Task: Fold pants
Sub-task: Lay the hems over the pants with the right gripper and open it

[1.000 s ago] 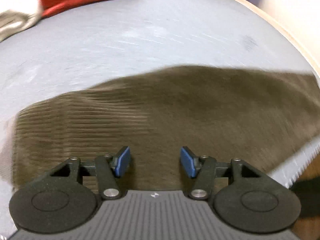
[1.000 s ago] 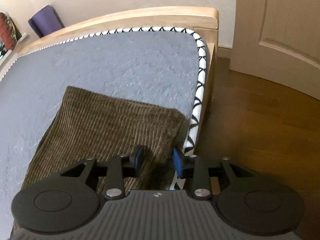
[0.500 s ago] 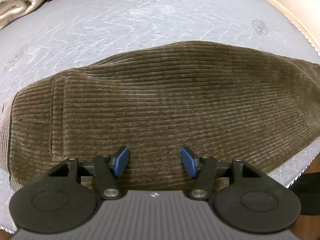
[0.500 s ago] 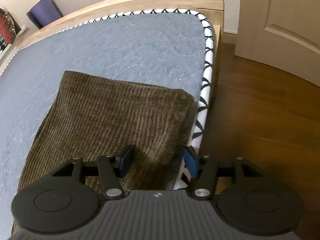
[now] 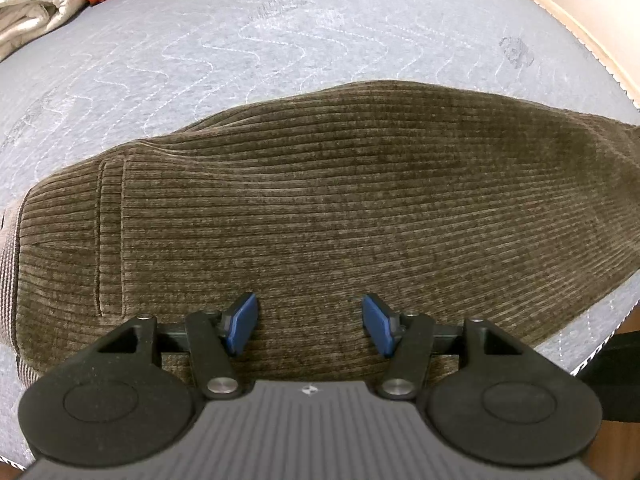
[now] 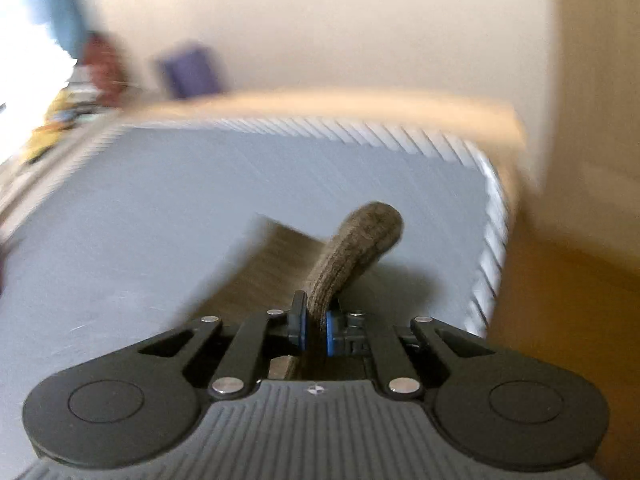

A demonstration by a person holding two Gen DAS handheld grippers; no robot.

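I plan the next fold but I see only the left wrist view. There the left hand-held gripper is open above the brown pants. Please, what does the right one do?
Observer: The right hand-held gripper is shut on a bunched piece of the pants.
Operator: Is this piece flat on the mattress?
Observer: No, it rises off the mattress in a rounded loop.
Operator: Which part of the pants is it?
Observer: The end near the black and white mattress edging. The picture is too blurred to tell more.
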